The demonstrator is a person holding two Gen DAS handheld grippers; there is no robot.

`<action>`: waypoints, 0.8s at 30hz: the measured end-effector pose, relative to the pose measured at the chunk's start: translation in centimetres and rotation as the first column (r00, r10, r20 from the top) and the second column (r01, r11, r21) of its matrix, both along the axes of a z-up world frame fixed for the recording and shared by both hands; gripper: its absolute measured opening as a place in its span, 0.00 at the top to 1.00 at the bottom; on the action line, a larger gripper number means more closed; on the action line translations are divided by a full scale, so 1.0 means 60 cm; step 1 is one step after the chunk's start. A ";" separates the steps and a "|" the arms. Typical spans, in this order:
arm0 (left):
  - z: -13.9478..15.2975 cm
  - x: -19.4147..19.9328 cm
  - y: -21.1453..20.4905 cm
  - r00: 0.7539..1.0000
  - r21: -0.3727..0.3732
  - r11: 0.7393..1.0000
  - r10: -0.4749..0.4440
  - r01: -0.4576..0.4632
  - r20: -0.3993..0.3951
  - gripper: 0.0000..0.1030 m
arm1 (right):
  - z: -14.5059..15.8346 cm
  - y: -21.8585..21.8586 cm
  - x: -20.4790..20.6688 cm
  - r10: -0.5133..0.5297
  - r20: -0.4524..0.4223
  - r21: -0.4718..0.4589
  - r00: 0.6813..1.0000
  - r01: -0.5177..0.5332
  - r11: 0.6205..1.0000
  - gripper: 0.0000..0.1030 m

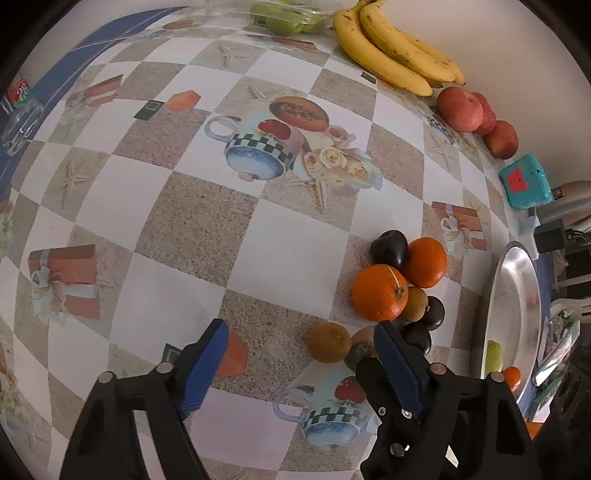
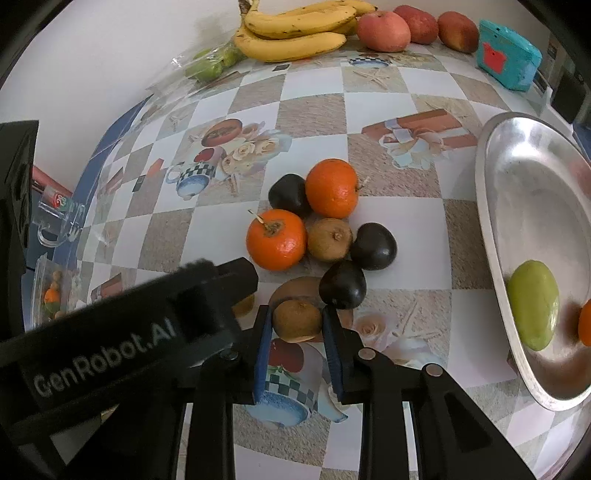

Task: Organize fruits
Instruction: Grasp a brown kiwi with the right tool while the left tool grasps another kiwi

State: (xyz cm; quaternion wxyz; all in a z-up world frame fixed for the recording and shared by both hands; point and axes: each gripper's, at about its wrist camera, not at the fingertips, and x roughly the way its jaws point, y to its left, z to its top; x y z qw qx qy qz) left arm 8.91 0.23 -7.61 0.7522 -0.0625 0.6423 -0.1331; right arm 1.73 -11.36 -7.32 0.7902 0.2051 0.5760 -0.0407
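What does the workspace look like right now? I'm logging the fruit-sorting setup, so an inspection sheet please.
Surface: table under a checked printed oilcloth.
Job's things: loose pile of two oranges, dark plums and brown kiwis; yellow bananas and red apples along the wall; oval metal tray holding a green fruit.
Clutter: teal box with red patch; clear bag of green fruit; glass mug.
Grippers: right gripper shut on a brown kiwi; left gripper open, nothing between its pads.
Cables: nothing seen.
Surroundings: plain white wall.
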 end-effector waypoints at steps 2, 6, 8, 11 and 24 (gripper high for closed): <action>-0.002 0.001 -0.006 1.000 -0.001 1.000 -0.010 0.010 -0.004 0.31 | 0.000 -0.004 -0.003 -0.011 -0.008 0.003 1.000 0.011 1.000 0.72; -0.004 -0.001 -0.012 1.000 0.002 1.000 -0.030 0.030 -0.007 0.47 | 0.001 -0.017 -0.009 -0.043 -0.022 0.013 0.999 0.043 0.999 0.72; -0.004 -0.002 -0.016 0.999 0.002 0.999 -0.044 0.044 -0.007 0.53 | 0.001 -0.020 -0.011 -0.048 -0.026 0.013 0.998 0.048 0.999 0.72; -0.005 -0.002 -0.020 0.998 0.006 0.998 -0.058 0.058 -0.006 0.68 | 0.003 -0.022 -0.014 -0.052 -0.031 0.013 0.998 0.052 0.999 0.72; 0.025 -0.006 -0.005 0.999 -0.041 0.999 -0.021 0.022 0.040 0.73 | 0.025 -0.029 -0.019 -0.067 0.005 0.041 0.998 0.067 0.997 0.72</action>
